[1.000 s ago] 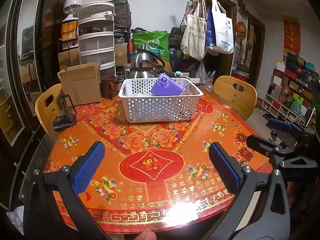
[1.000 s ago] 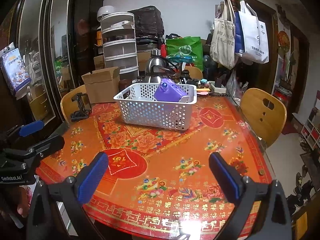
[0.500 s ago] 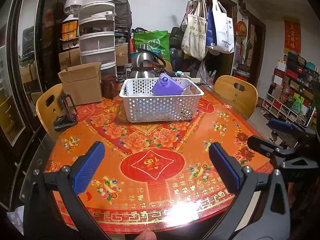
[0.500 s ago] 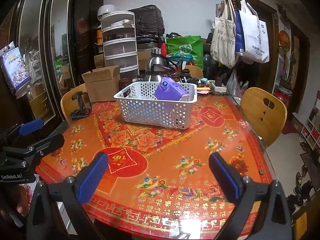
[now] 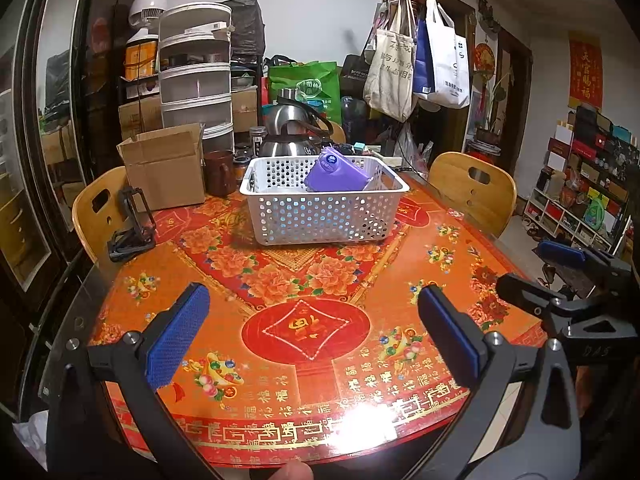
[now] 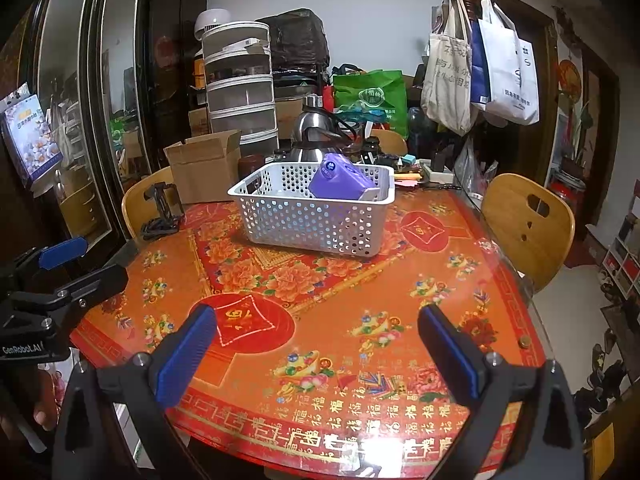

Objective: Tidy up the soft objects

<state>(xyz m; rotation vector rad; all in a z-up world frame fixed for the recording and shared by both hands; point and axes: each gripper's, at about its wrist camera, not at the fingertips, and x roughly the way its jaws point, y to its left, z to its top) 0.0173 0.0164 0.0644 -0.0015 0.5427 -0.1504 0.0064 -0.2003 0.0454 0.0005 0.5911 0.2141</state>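
A purple soft pack with a round white-and-blue label leans tilted inside the white perforated basket, which sits at the centre of the frame on the red floral surface. Both the left hand-held gripper and the right hand-held gripper are released, blue pads spread wide, grasping nothing. Only the right wrist view shows the left hand-held gripper at lower left; the left wrist view alone shows shelves at right.

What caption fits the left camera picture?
Open left gripper faces white perforated plastic basket holding a purple soft pack.
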